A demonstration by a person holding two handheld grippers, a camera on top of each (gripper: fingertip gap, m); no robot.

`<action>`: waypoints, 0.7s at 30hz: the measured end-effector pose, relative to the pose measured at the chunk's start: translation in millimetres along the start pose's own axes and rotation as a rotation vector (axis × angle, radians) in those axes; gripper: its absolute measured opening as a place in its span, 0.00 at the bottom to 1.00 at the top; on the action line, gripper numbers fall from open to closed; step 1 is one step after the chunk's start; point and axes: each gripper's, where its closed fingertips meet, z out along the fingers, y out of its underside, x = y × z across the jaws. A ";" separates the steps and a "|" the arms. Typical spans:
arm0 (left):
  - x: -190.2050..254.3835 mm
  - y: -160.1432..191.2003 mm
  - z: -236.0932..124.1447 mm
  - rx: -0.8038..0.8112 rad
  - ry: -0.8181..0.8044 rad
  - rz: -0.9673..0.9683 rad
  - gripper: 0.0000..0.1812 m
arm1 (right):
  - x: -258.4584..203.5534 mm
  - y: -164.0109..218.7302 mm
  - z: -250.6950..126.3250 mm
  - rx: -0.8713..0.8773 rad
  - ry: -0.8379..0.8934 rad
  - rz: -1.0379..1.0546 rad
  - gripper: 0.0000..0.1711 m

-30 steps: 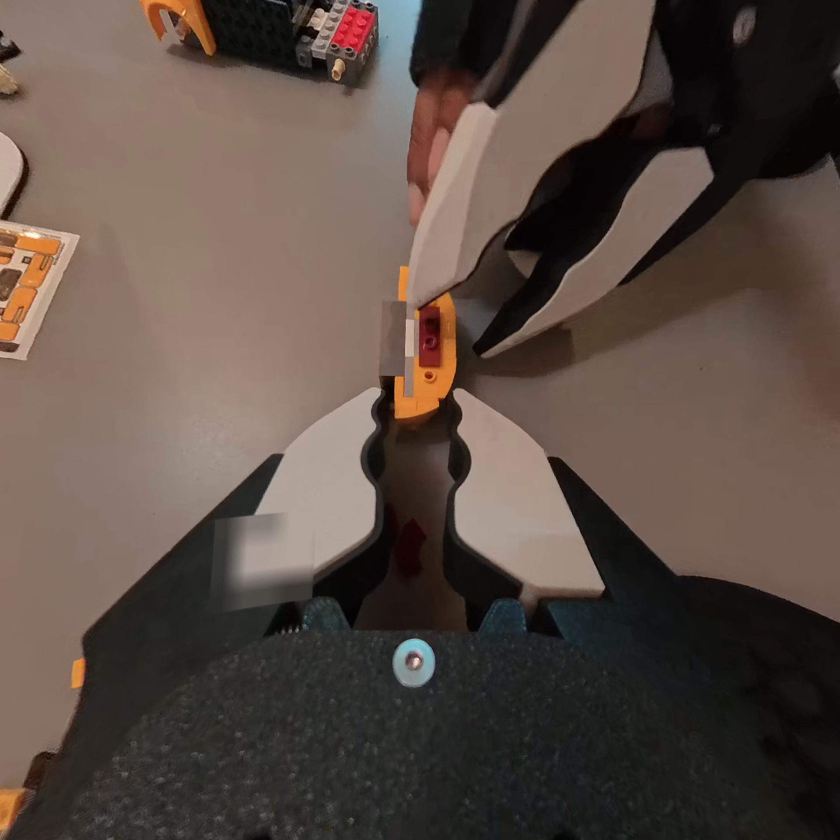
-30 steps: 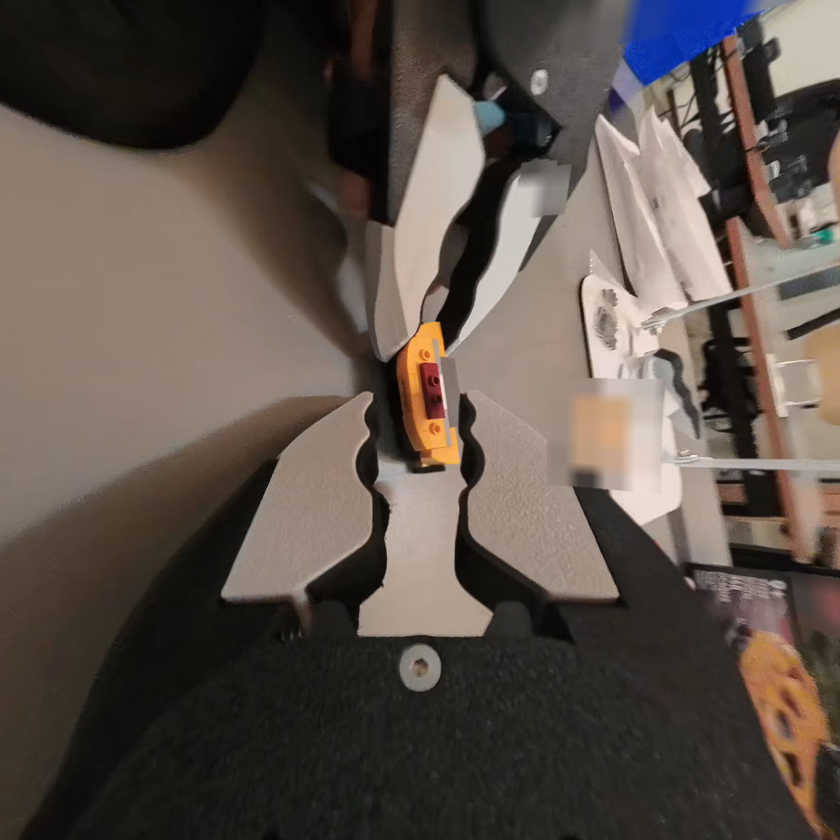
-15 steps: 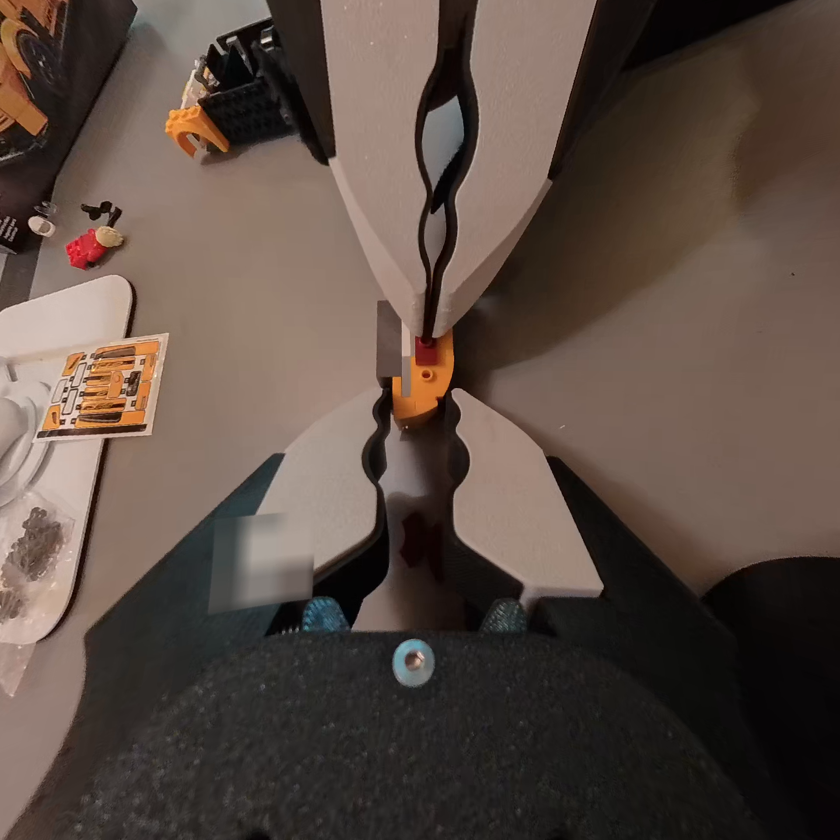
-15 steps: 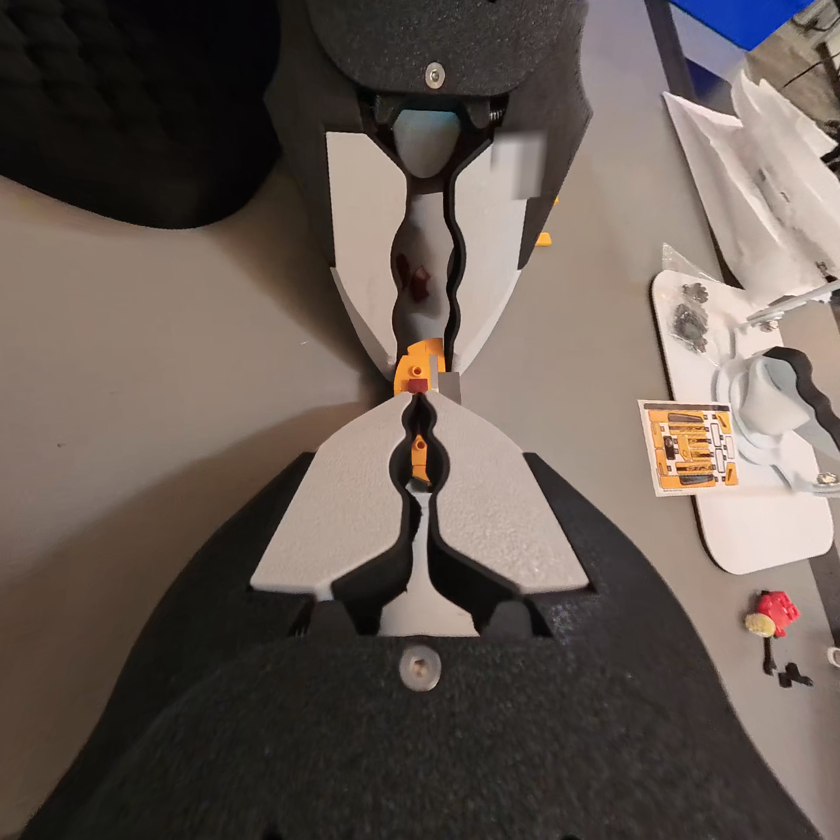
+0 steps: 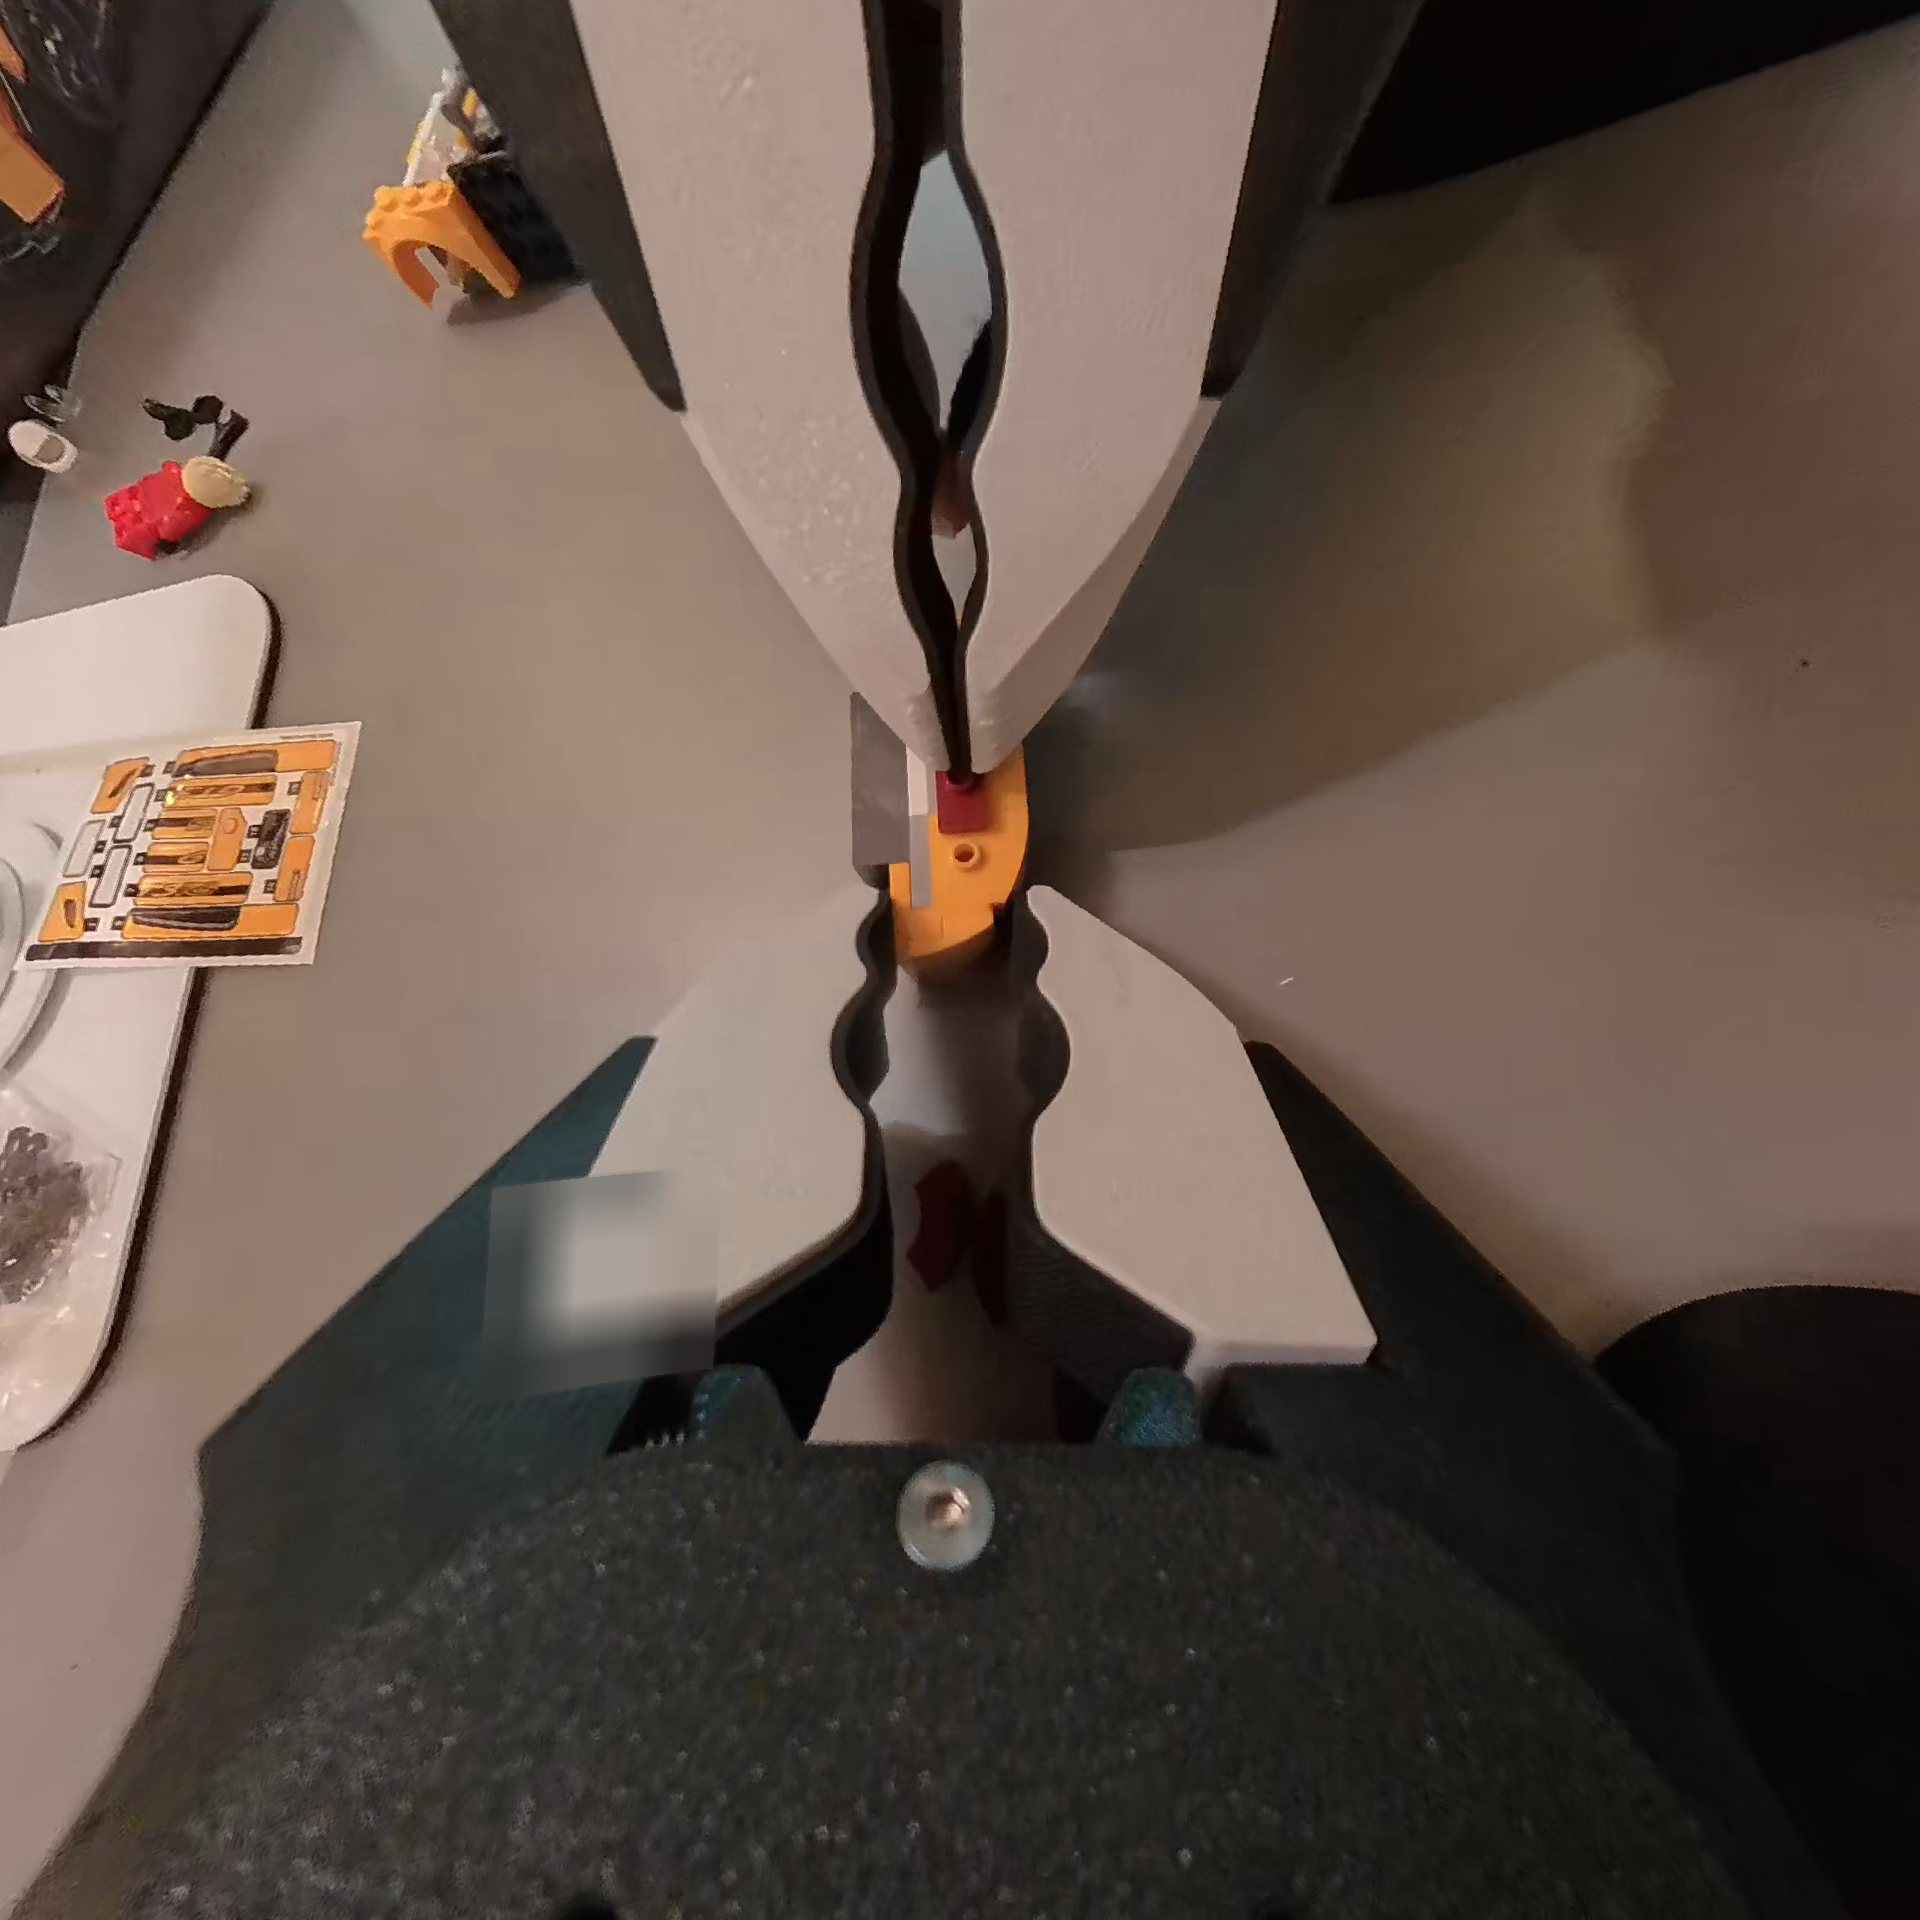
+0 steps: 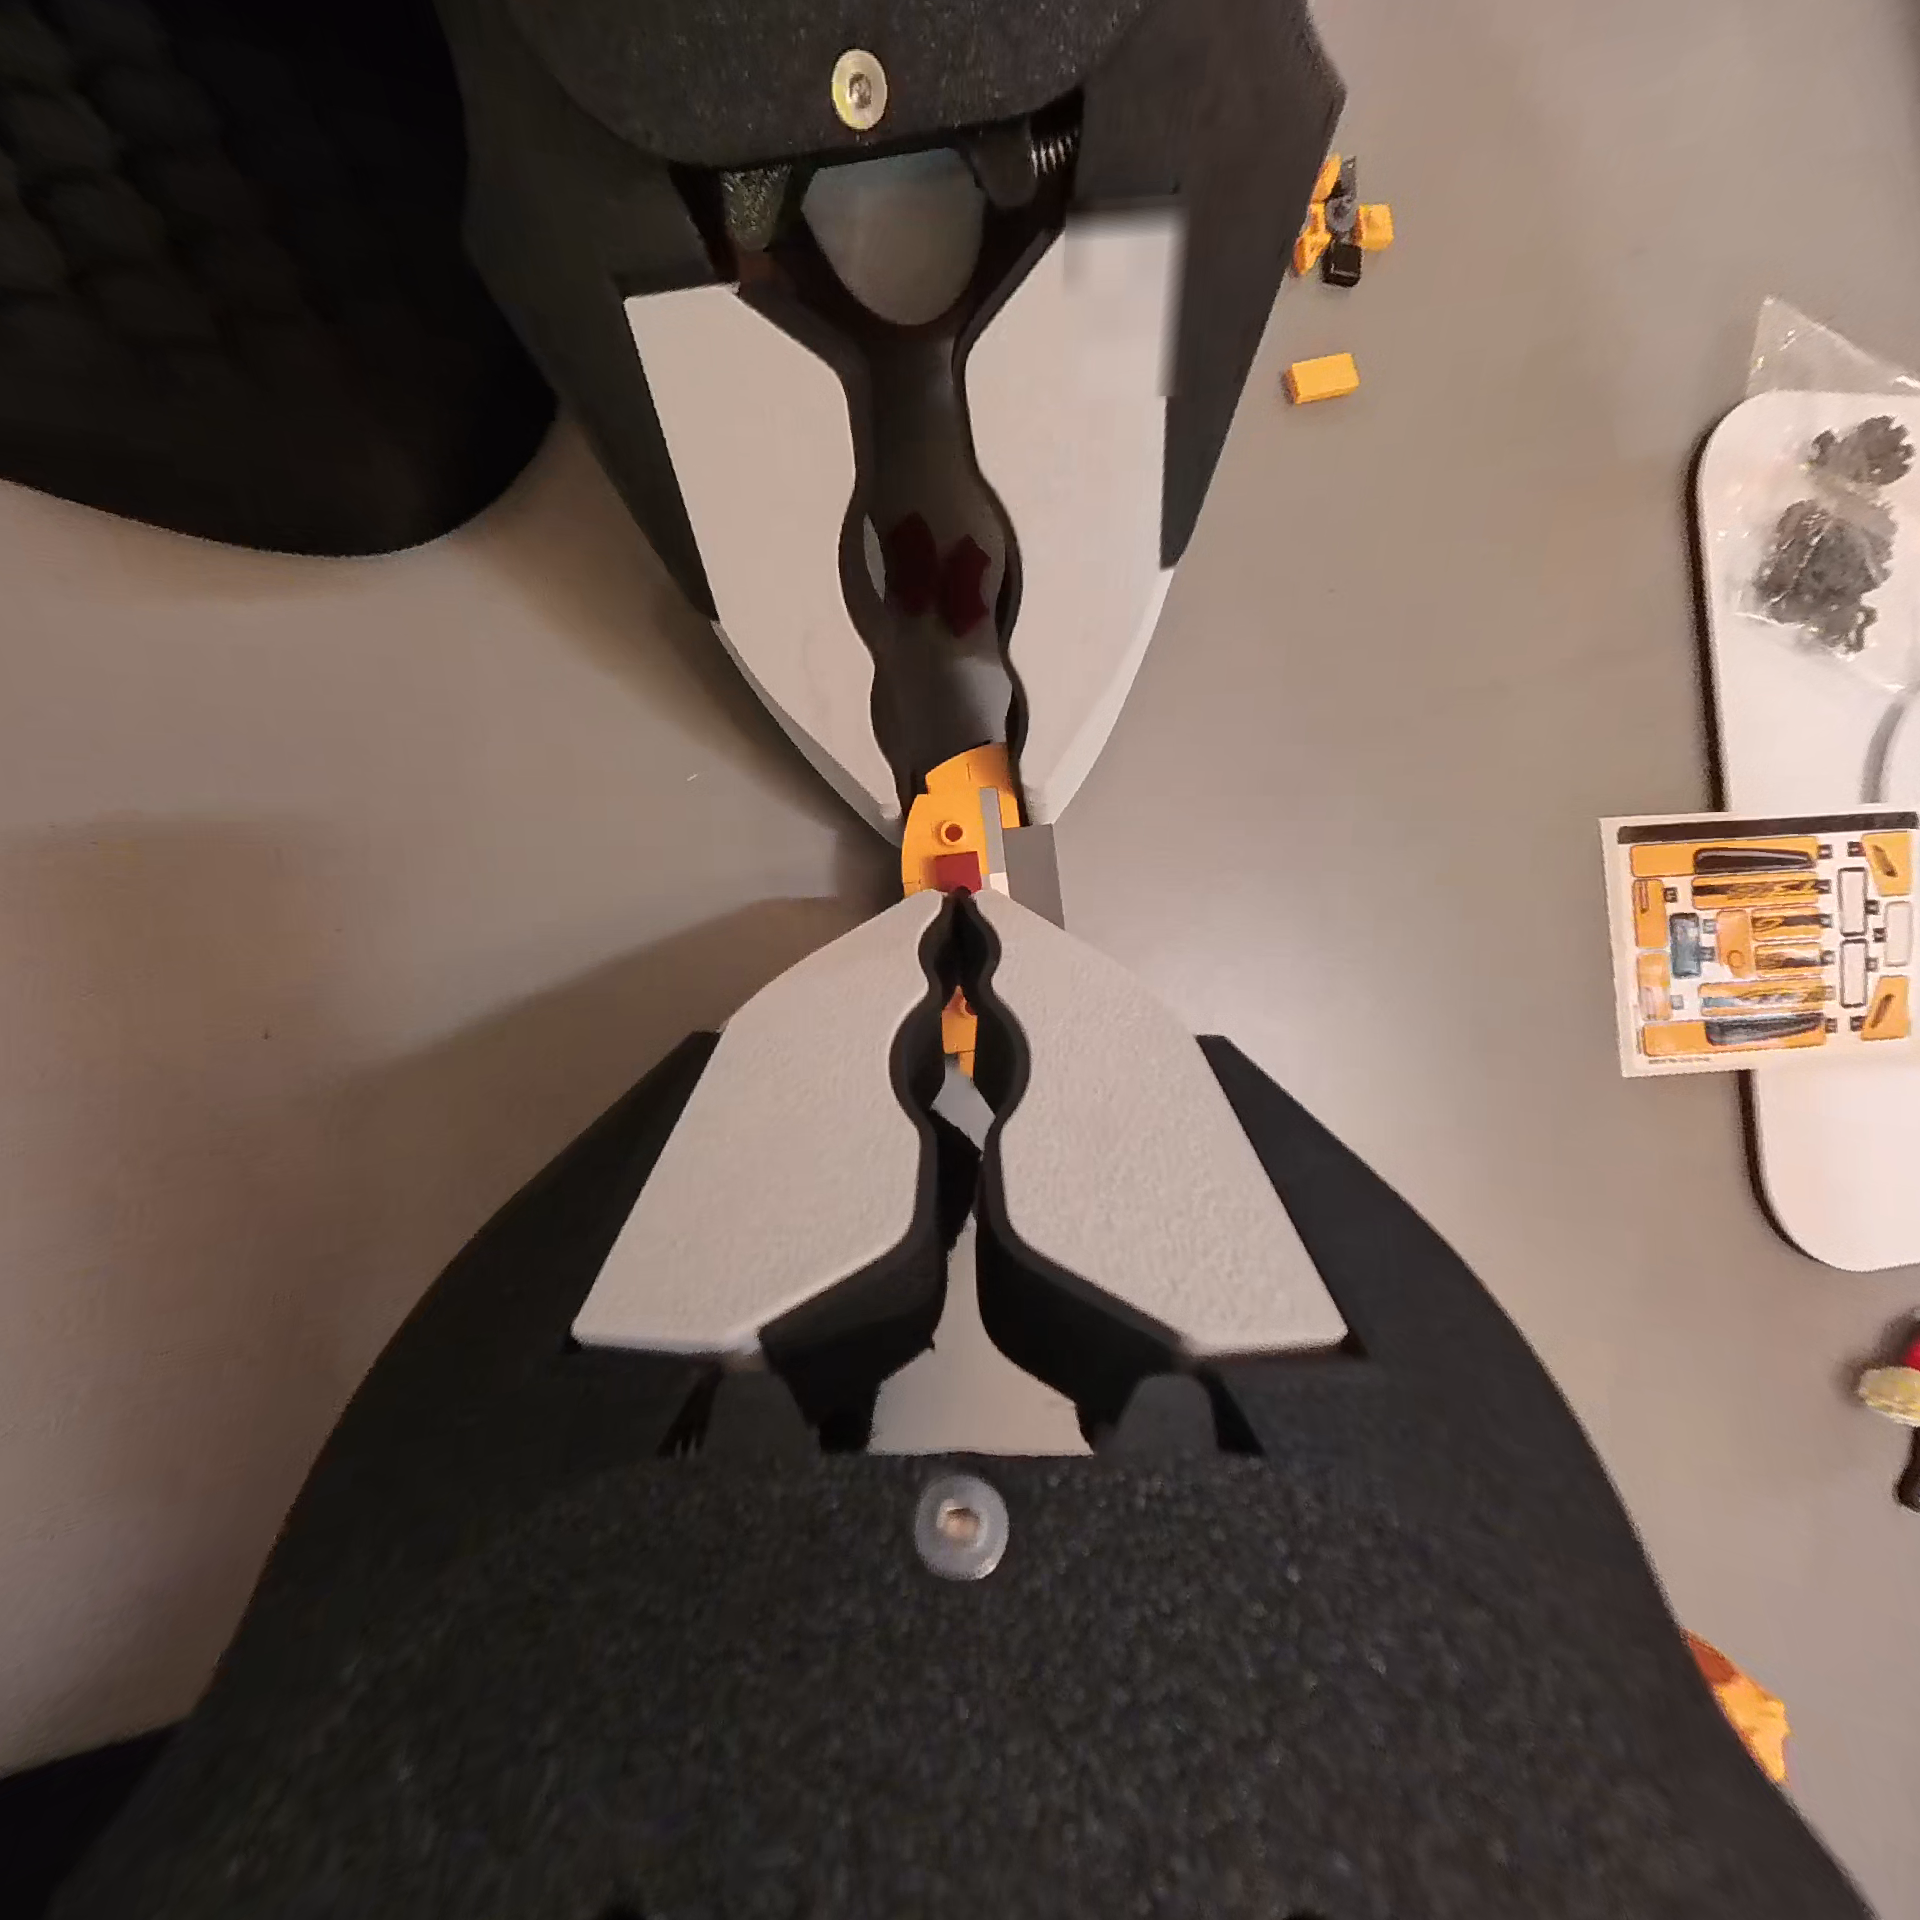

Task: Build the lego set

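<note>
A small orange curved lego assembly (image 5: 971,868) carries a dark red plate (image 5: 961,808) on top and a grey tile (image 5: 878,800) on its side. My left gripper (image 5: 956,914) is shut on the near end of this assembly and holds it over the grey table. My right gripper (image 5: 951,740) comes in from the opposite side with its jaws shut, its tips resting on the far end of the dark red plate. In the right wrist view my right gripper (image 6: 956,902) meets the red plate (image 6: 958,869) on the orange assembly (image 6: 935,831), held by the left gripper (image 6: 971,816).
A sticker sheet (image 5: 187,842) lies on a white tray (image 5: 135,665) with a bag of black parts (image 5: 42,1216). A partly built model with an orange arch (image 5: 436,249) and a red minifigure (image 5: 171,499) lie beyond. Loose orange bricks (image 6: 1320,374) lie past the left gripper. Both grippers' tips are close together, under 4 cm apart.
The right gripper was open and off to one side. It has shut and swung in line with the left gripper, tips now on the dark red plate. The left gripper keeps its hold.
</note>
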 end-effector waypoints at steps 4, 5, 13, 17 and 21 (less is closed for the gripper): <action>0.0 0.4 0.2 0.008 0.018 -0.044 0.11 | 1.7 -0.5 0.3 0.000 -0.002 0.019 0.00; 0.0 0.5 0.3 0.009 0.022 -0.055 0.11 | 2.1 -0.8 0.2 0.016 0.003 0.033 0.00; -2.5 1.3 -7.6 0.029 0.039 -0.094 0.18 | 5.9 2.6 -18.7 0.220 0.051 0.132 0.13; -2.7 6.0 -28.7 0.005 0.054 -0.112 0.20 | 15.5 7.2 -22.1 0.284 0.126 0.116 0.16; -1.3 29.8 -36.2 -0.105 0.047 -0.128 0.14 | 28.4 2.6 -30.4 0.384 0.199 0.110 0.16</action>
